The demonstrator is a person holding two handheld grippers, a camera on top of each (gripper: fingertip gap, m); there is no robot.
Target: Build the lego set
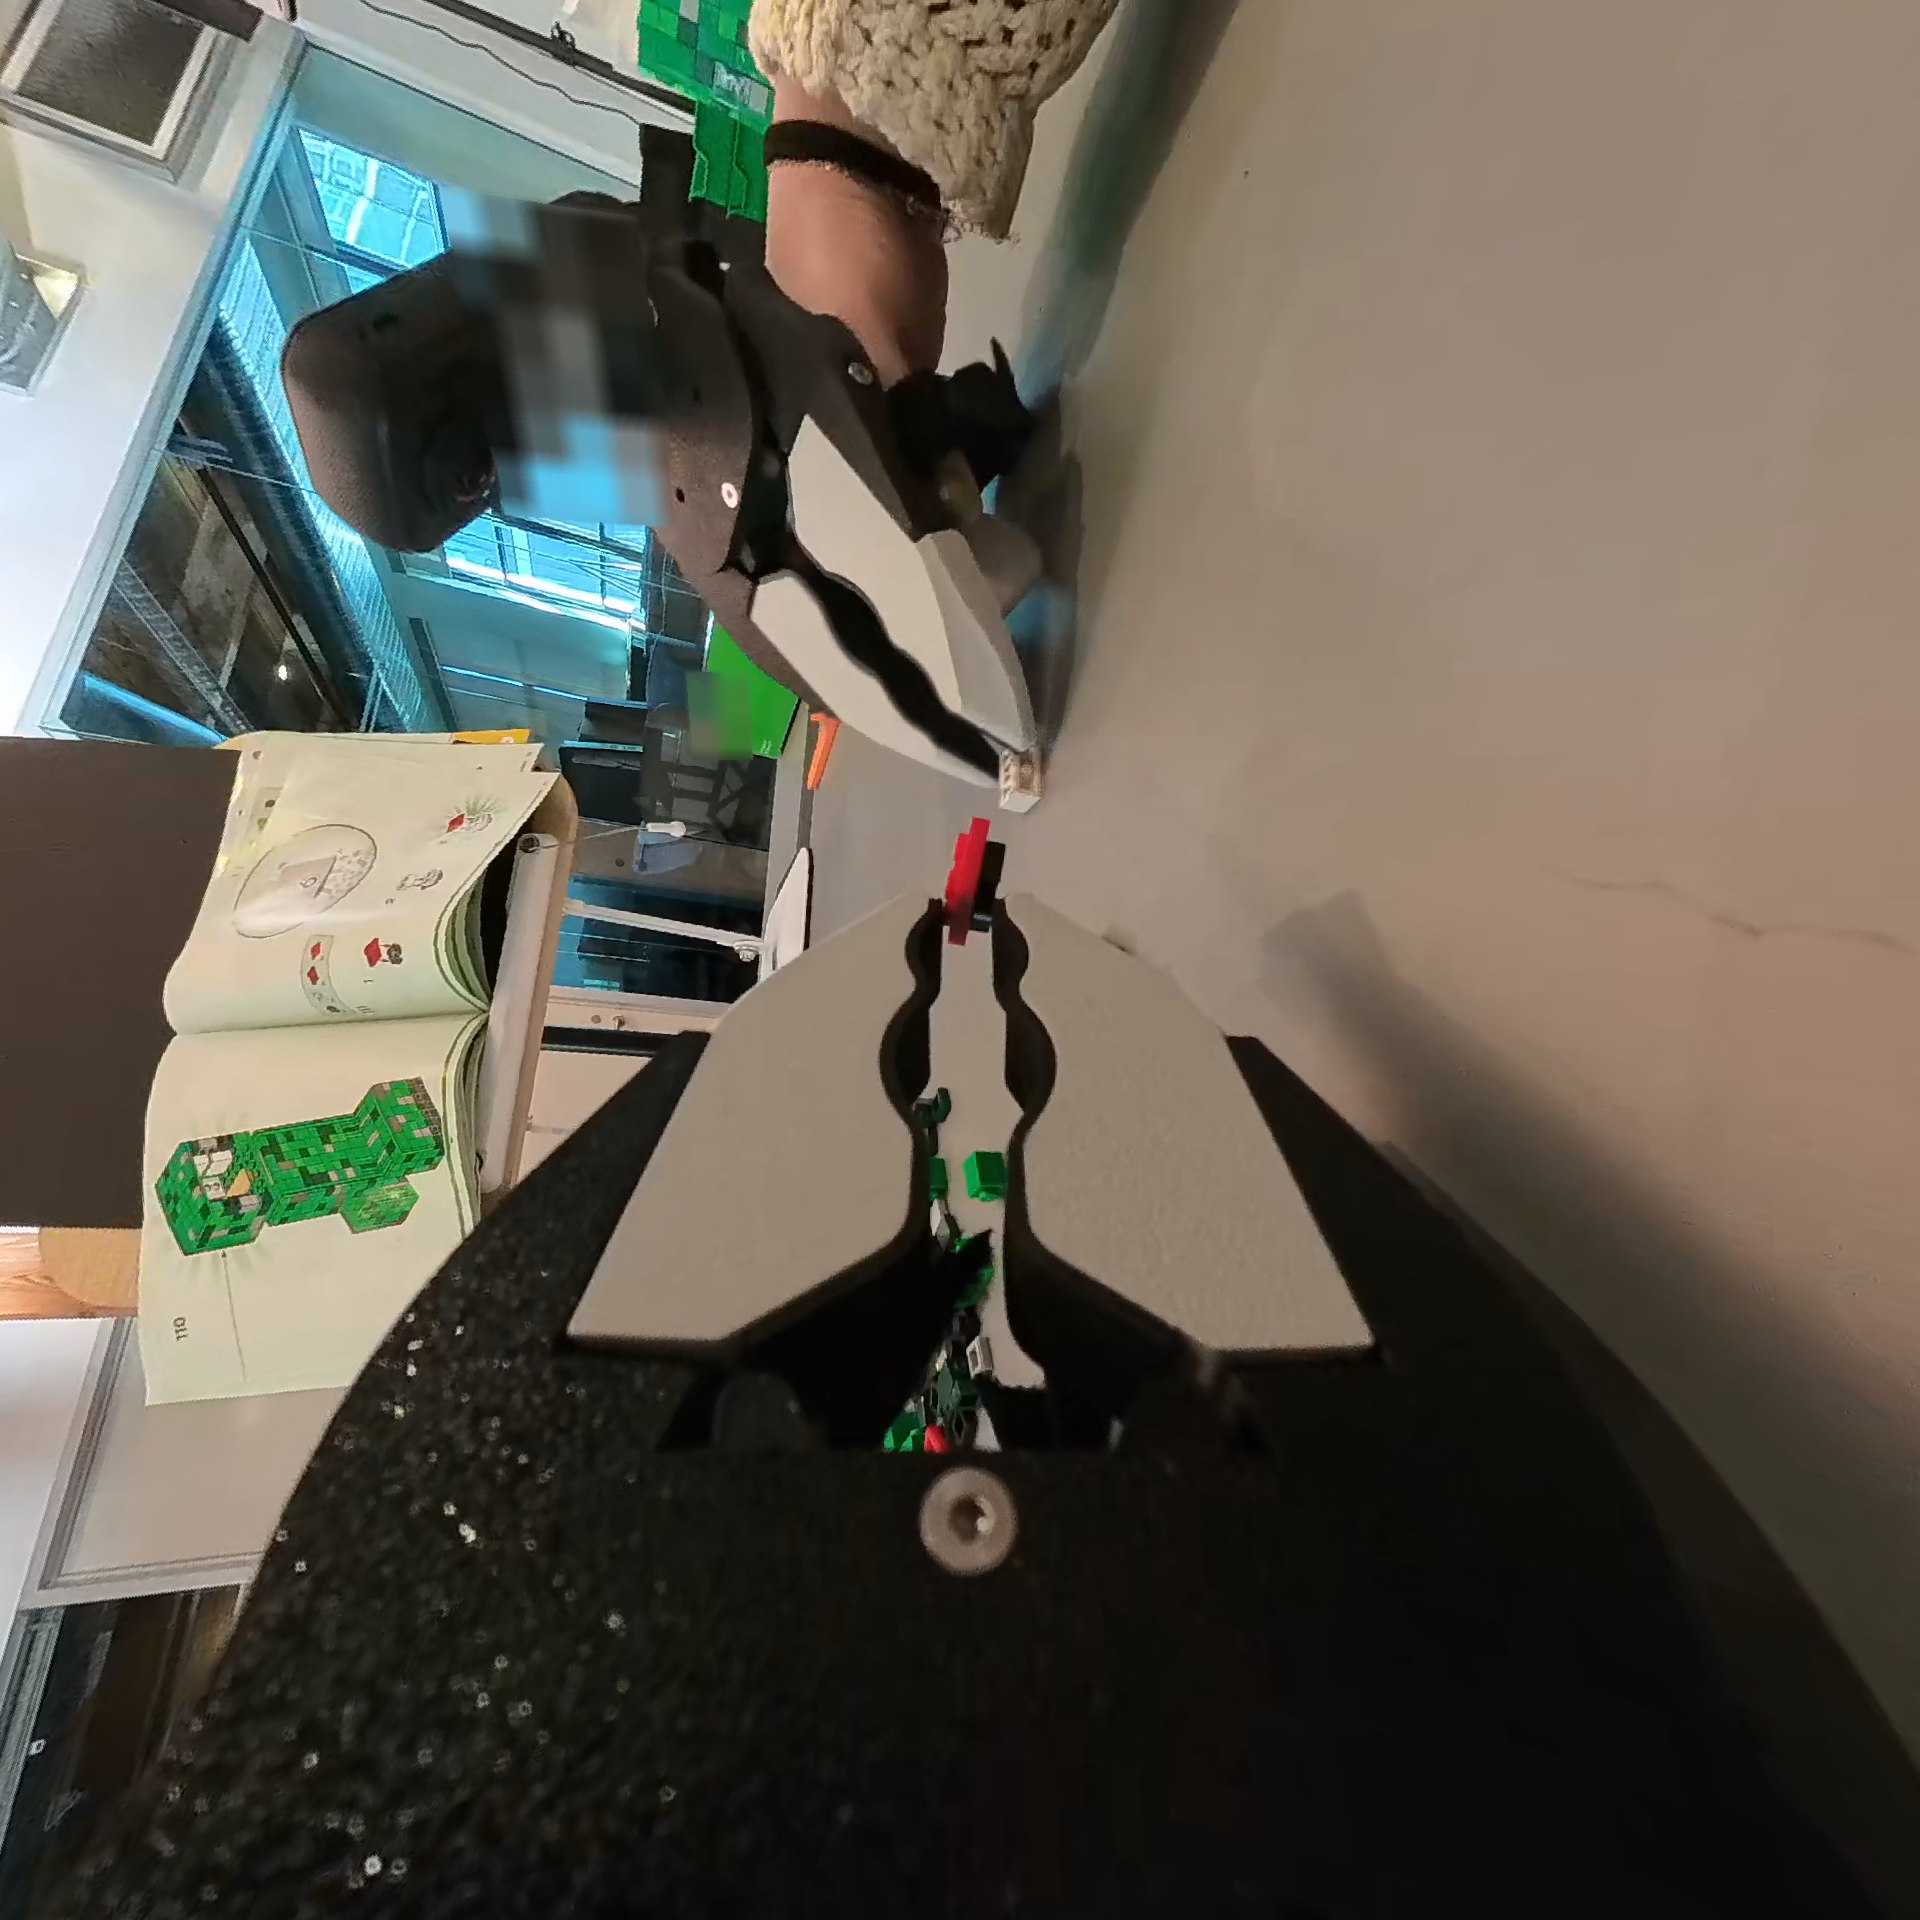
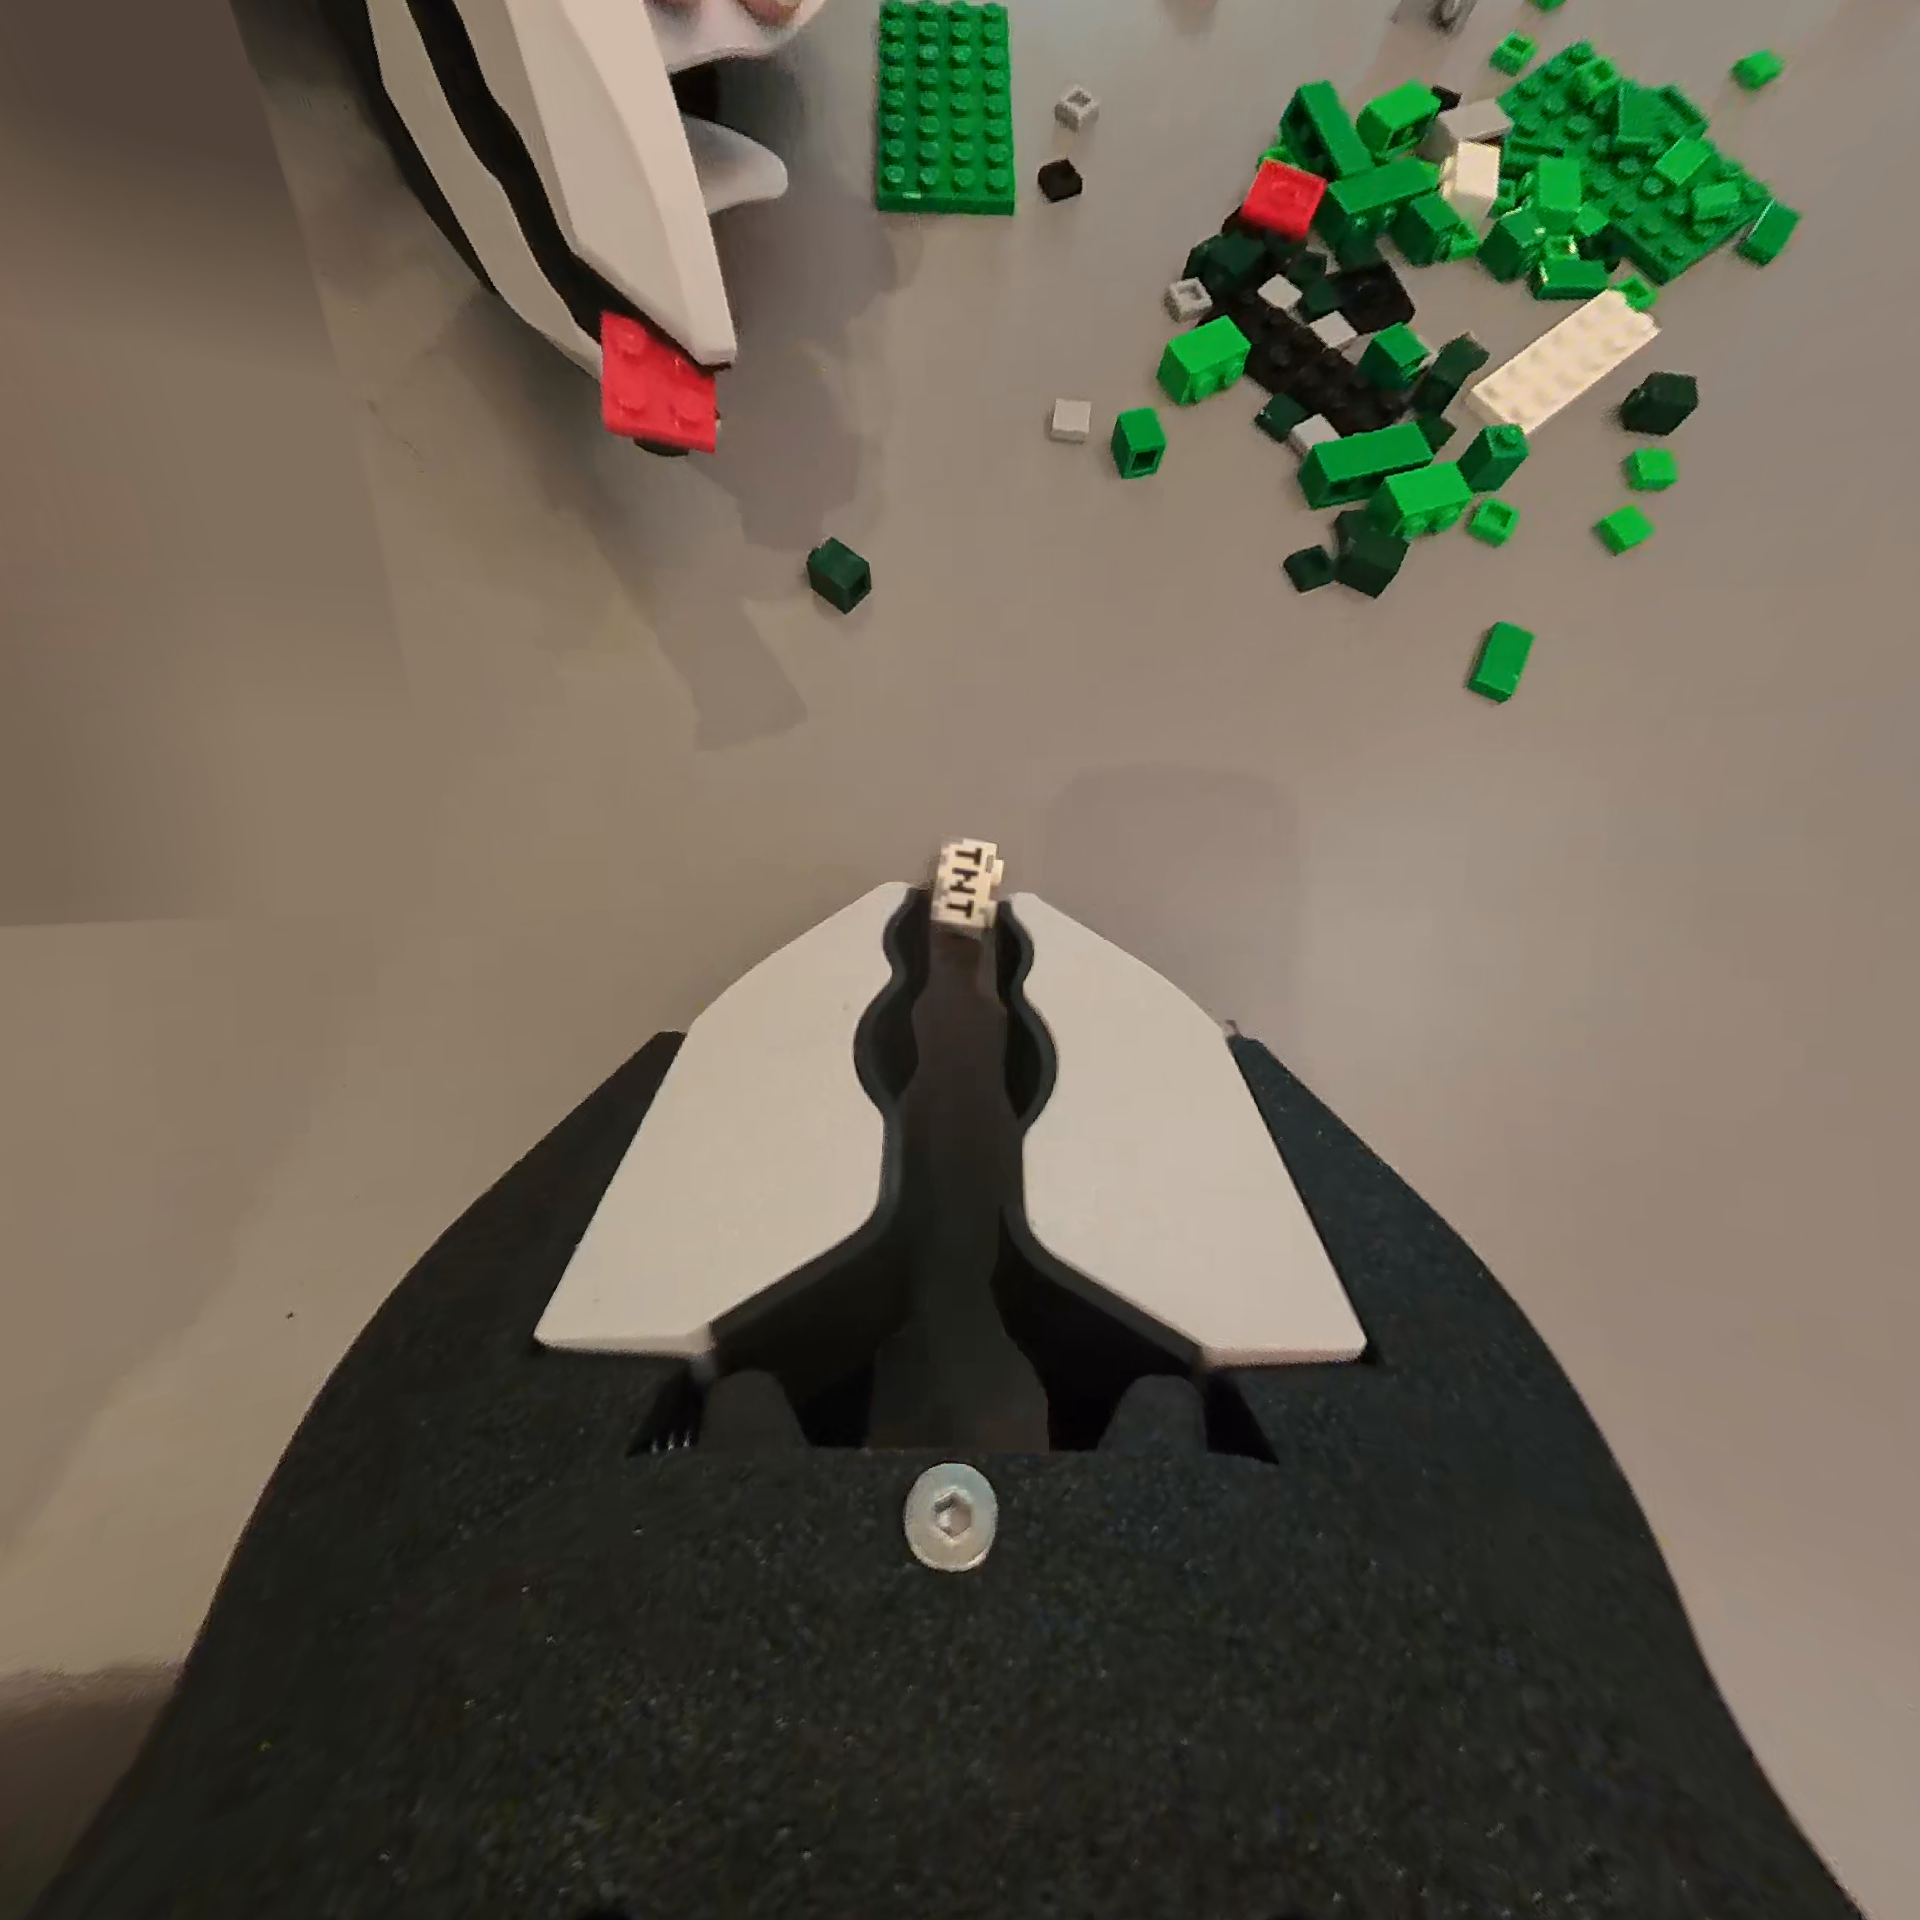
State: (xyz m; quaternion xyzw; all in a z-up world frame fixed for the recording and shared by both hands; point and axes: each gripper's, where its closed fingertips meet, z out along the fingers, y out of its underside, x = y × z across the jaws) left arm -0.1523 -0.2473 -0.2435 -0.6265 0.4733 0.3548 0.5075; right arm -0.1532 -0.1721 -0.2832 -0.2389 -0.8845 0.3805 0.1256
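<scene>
My left gripper [image 1: 968, 906] is shut on a small red plate [image 1: 969, 878] with a black piece under it, held above the grey table. It also shows in the right wrist view [image 2: 665, 364], with the red plate [image 2: 657, 387] at its tips. My right gripper [image 2: 961, 902] is shut on a small white printed brick [image 2: 968, 883]. In the left wrist view the right gripper [image 1: 1013, 753] points its white brick [image 1: 1018, 781] toward the red plate, a short gap apart.
A pile of loose green, black, white and grey bricks [image 2: 1455, 281] lies at the right, with a green baseplate [image 2: 943, 109] and a lone dark green brick [image 2: 838, 574]. An open instruction booklet [image 1: 312, 1060] stands at the left. A person's hand and knit sleeve [image 1: 914, 104] hold the right gripper. One gripper's finger ends stand about 9 centimeters off the other's.
</scene>
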